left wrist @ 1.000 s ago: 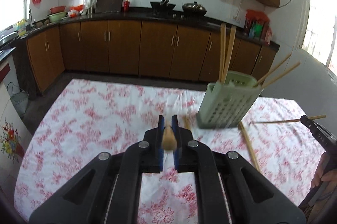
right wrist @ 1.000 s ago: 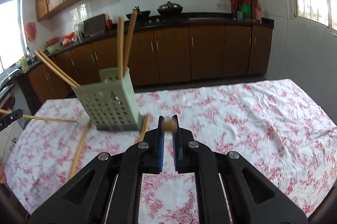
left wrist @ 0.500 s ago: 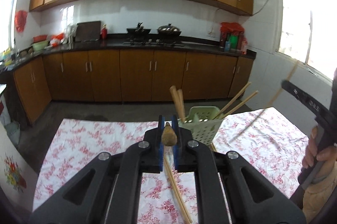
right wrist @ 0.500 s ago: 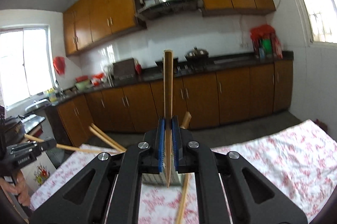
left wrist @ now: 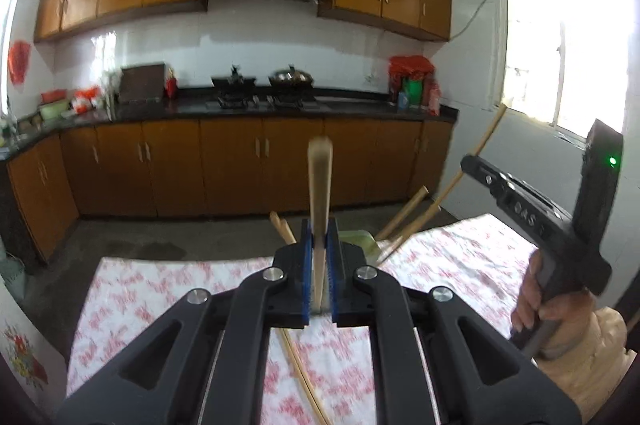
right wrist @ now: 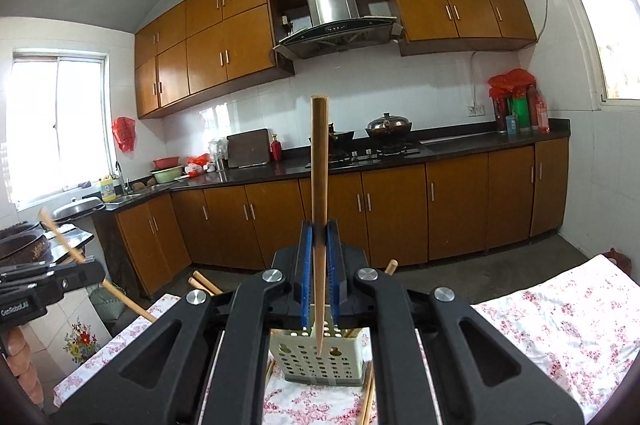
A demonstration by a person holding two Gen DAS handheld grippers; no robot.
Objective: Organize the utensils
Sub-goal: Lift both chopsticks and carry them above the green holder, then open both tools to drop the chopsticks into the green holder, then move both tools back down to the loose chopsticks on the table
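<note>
Holding one chopstick upright in each gripper

Both grippers clenched on chopsticks above the desk. Left gripper (left wrist: 320, 265) grasps a chopstick (left wrist: 320, 185) between its blue pads, stick standing near vertical, blurred at the top. Right gripper (right wrist: 319, 265) grasps another chopstick (right wrist: 319, 185), upright, thin tip pointing down in front of the holder (right wrist: 320, 361). Holder is pale green, perforated, standing on the floral cloth (right wrist: 560, 325) of the desk, mostly hidden behind the gripper. More chopsticks lean out of the holder on both sides (right wrist: 204, 283). Loose chopsticks lie on the cloth beside the holder (right wrist: 368, 397). In the left view the holder rim (left wrist: 356, 239) peeks just right of the gripper, sticks fanning out of it (left wrist: 404, 213); one loose chopstick lies on the cloth below (left wrist: 304, 381).
</note>
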